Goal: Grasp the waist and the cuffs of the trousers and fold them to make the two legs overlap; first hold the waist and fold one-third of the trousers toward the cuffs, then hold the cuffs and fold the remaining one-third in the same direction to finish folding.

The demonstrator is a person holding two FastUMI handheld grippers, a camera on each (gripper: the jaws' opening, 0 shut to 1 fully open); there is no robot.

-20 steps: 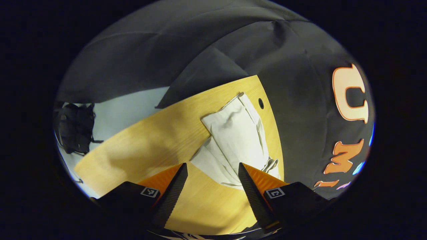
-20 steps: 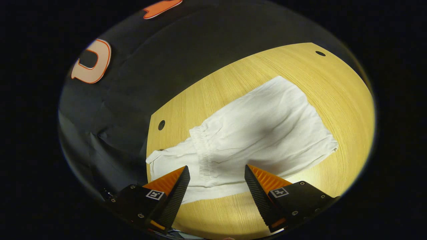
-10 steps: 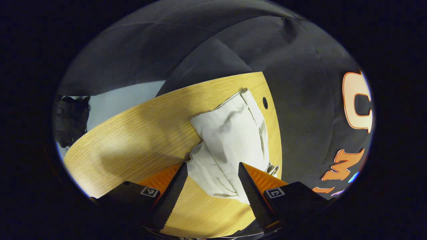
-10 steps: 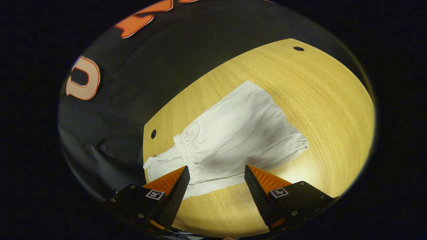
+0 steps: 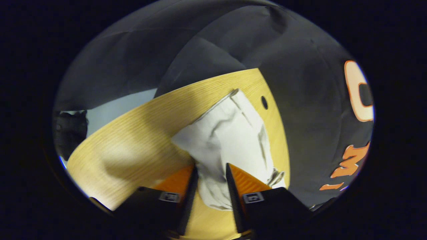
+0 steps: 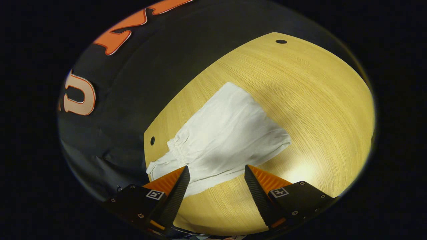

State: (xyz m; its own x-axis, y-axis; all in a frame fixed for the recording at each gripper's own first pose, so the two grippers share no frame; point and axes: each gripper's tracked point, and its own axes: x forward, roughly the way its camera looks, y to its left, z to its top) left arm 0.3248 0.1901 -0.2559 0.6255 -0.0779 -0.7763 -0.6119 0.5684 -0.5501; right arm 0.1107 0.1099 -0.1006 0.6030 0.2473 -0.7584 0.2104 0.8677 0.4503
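1. In the left gripper view, the left gripper (image 5: pixel 210 175) has its fingers drawn close together with a fold of the white trousers (image 5: pixel 230 140) between them; whether both fingers actually press on the cloth cannot be told.
2. In the right gripper view, the right gripper (image 6: pixel 217 176) is released, its fingers spread wide above the near edge of the trousers (image 6: pixel 227 140), apart from the cloth.
3. The trousers lie partly folded on the wooden counter (image 6: pixel 317 110), the gathered elastic waist (image 6: pixel 176 148) resting on top of the lower layer.
4. One end of the trousers reaches close to the counter's edge, beside a small round hole (image 6: pixel 152 140).
5. Beyond the counter hangs the black booth cloth (image 5: pixel 300 83).
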